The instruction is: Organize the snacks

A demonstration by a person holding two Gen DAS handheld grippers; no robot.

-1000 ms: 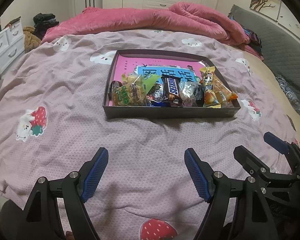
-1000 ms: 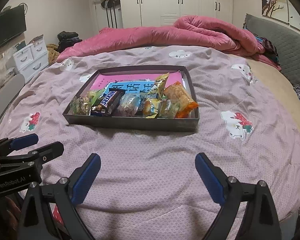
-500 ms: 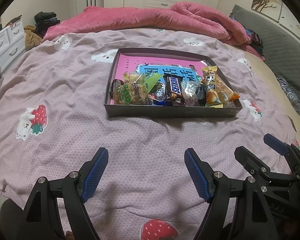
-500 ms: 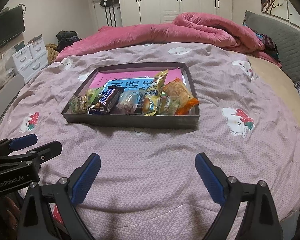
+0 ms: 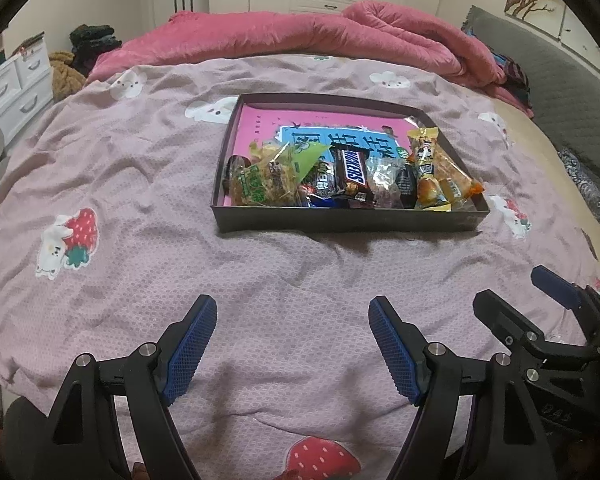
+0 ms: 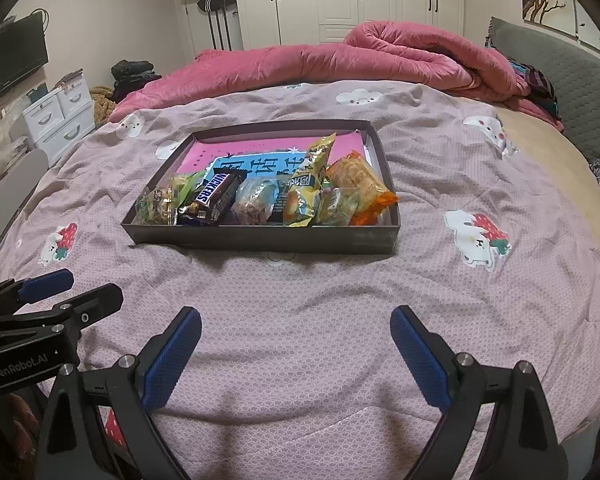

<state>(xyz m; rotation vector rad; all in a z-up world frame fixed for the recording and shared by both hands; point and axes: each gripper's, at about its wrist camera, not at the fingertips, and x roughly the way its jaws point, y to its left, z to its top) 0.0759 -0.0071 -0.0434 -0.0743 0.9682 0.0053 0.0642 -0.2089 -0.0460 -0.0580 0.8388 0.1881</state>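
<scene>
A shallow dark box (image 5: 340, 220) (image 6: 260, 238) lies on the bed with a pink and blue booklet on its floor. Along its near side sit several snacks: a green packet (image 5: 266, 178), a Snickers bar (image 5: 352, 172) (image 6: 214, 196), a clear-wrapped sweet (image 6: 256, 200), yellow packets (image 5: 428, 168) (image 6: 306, 184) and an orange packet (image 6: 360, 184). My left gripper (image 5: 290, 316) hovers open over the quilt, well short of the box, nothing between its blue pads. My right gripper (image 6: 296, 324) is also open and empty, beside the left one, which shows at its left (image 6: 48, 292).
The lilac quilt (image 5: 140, 200) with strawberry and cloud prints covers the bed. A rolled pink duvet (image 6: 360, 60) lies behind the box. A grey headboard (image 6: 560, 72) is at the right, white drawers (image 6: 60, 116) at the left, wardrobes at the back.
</scene>
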